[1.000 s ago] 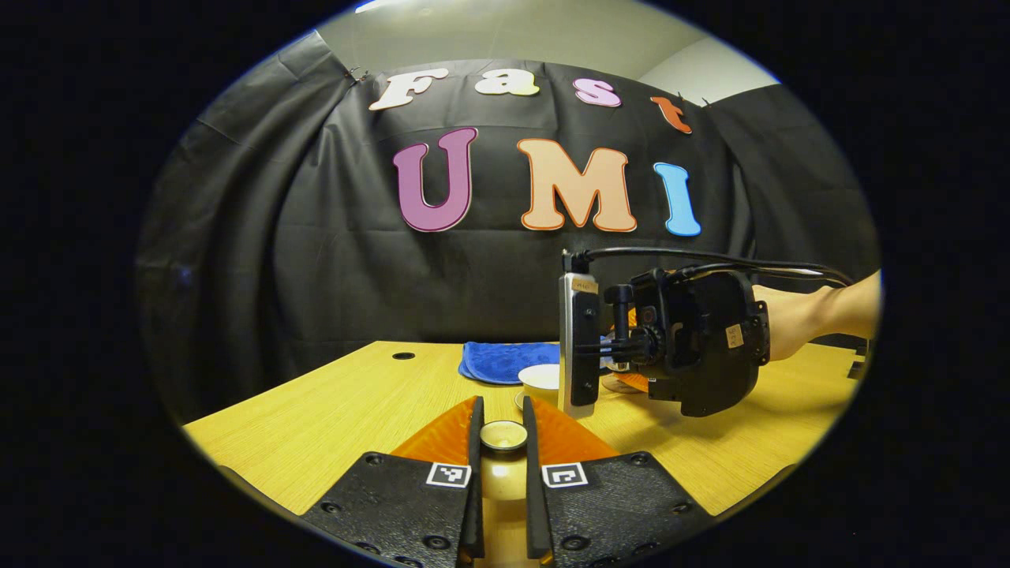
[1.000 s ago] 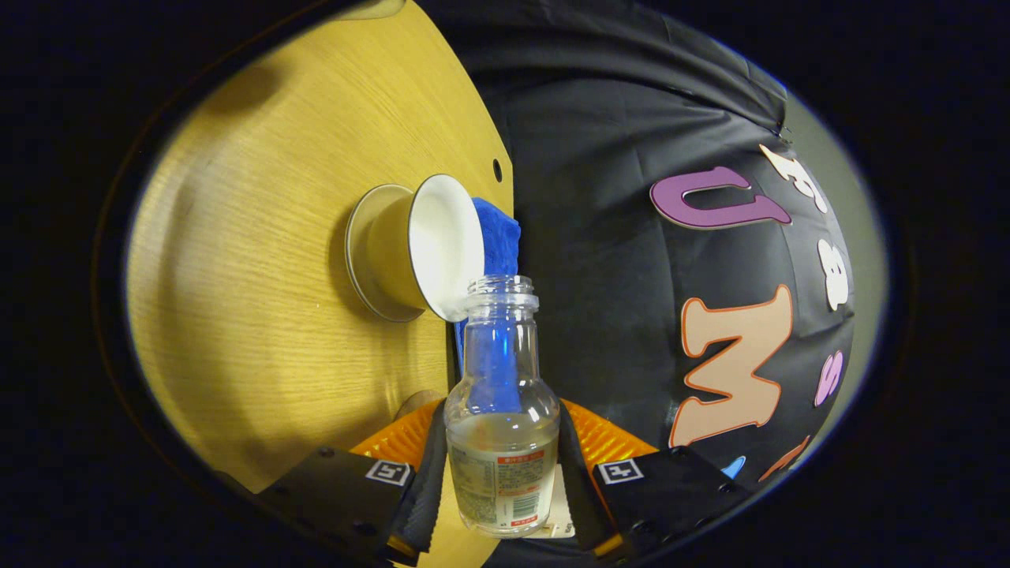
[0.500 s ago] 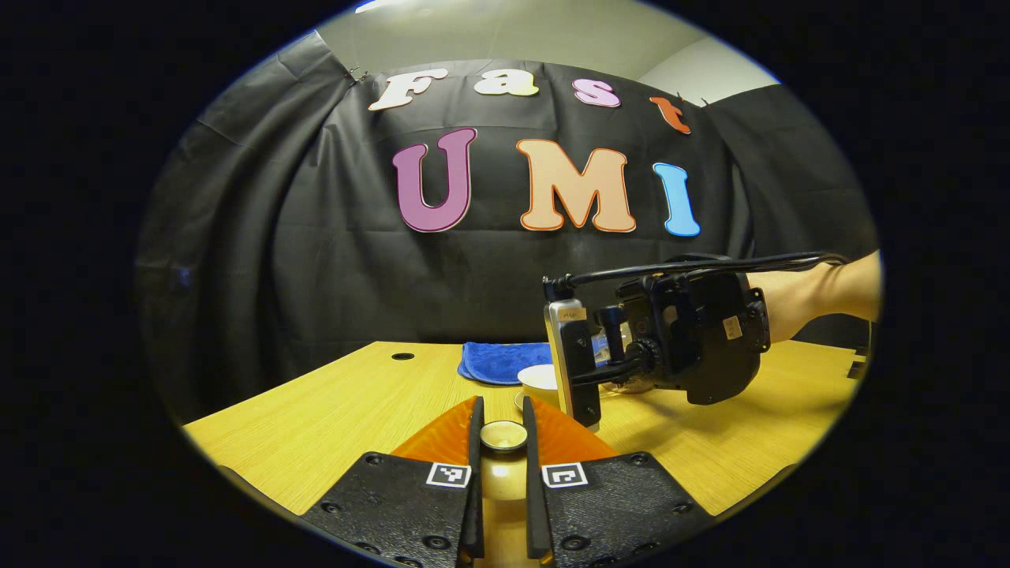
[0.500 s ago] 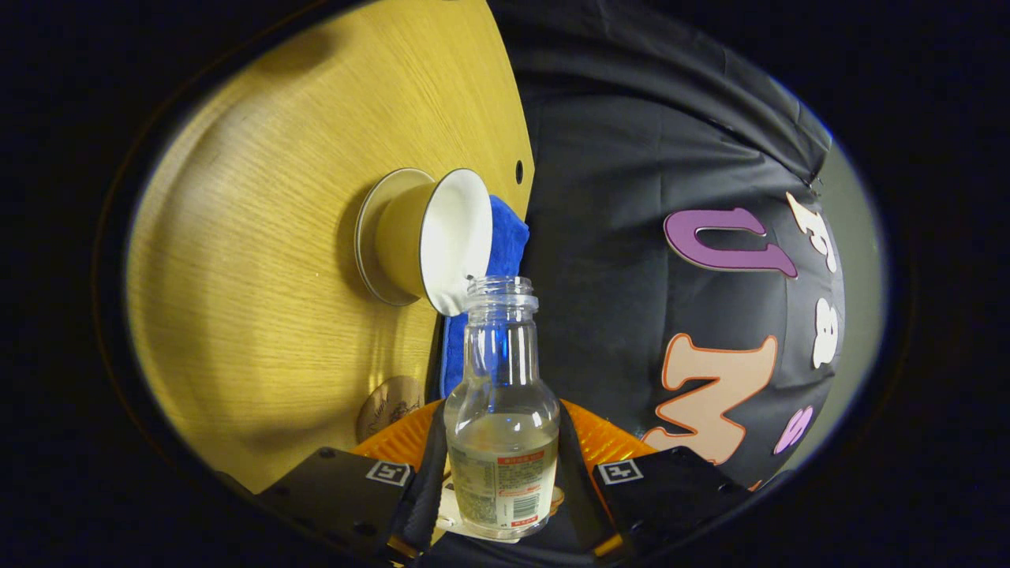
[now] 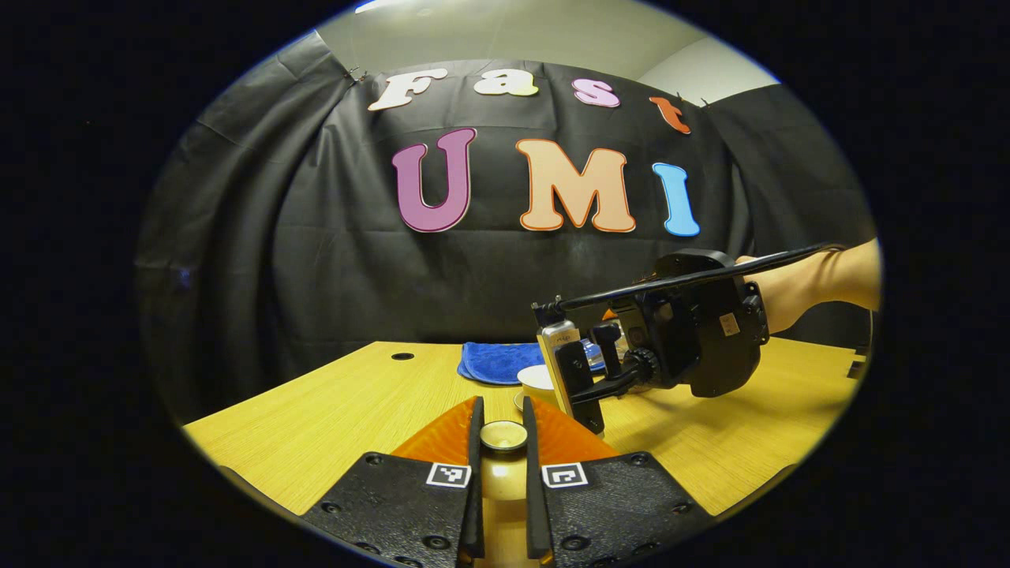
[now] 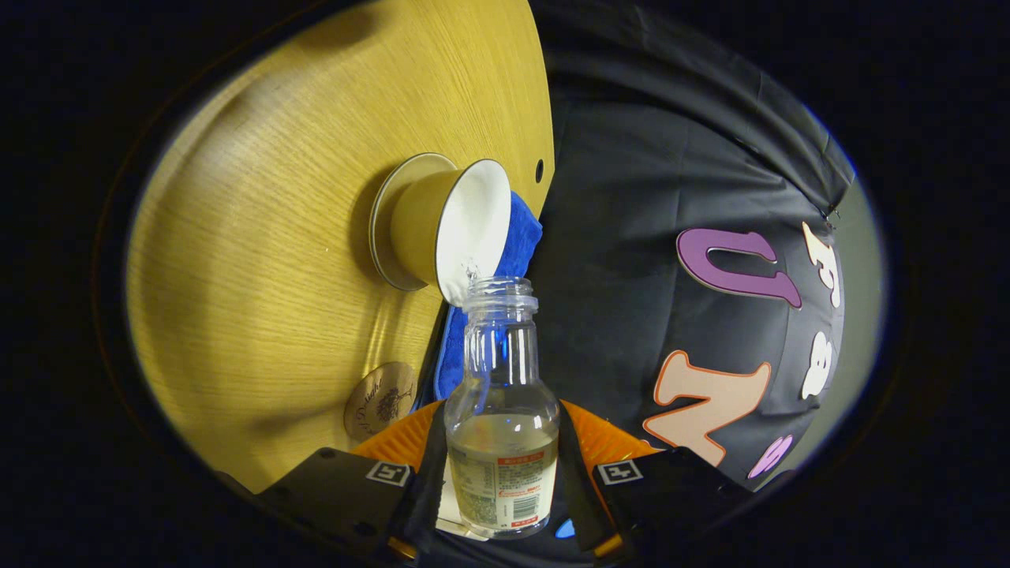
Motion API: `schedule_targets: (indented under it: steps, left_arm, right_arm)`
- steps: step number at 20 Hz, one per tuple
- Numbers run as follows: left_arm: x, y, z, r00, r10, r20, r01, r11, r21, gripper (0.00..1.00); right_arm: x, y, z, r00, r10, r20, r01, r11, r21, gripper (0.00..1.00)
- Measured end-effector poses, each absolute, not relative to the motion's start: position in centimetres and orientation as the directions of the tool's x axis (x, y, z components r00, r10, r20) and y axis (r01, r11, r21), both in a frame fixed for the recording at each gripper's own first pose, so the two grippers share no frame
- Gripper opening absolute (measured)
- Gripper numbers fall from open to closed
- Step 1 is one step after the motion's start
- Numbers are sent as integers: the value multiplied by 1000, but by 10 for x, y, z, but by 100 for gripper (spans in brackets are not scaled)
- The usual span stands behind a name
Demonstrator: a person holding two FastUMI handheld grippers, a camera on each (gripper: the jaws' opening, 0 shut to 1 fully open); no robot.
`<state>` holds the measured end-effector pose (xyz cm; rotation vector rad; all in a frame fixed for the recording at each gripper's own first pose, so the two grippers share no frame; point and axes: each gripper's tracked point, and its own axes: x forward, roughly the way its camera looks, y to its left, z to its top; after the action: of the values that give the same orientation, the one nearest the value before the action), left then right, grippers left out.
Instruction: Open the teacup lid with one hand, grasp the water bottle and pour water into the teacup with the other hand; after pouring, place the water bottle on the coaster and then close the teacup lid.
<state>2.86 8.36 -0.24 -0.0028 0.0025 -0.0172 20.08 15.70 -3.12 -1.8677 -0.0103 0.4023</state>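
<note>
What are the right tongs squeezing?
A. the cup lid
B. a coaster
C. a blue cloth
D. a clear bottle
D: in the right gripper view the right tongs press both sides of the bottle, whose mouth is at the cup.

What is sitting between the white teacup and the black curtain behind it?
A folded blue cloth lies on the yellow wooden table between the white teacup and the black curtain, seen in the right gripper view.

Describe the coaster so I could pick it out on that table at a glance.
Start at the yellow wooden table in the right gripper view and find the open teacup on its saucer. The coaster lies apart from it, beside the blue cloth. It alone is a flat brown disc bearing dark script and a small drawing.
</note>
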Motion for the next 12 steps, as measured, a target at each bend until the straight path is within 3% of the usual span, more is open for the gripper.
schedule_targets:
  steps: [12]
  left_arm:
    - [29, 84, -2, 1000, -17, -3, 17, 1000, -2, 18]
  right_arm:
    - [195, 168, -31, 937, 212, -277, -149, -475, -867, 70]
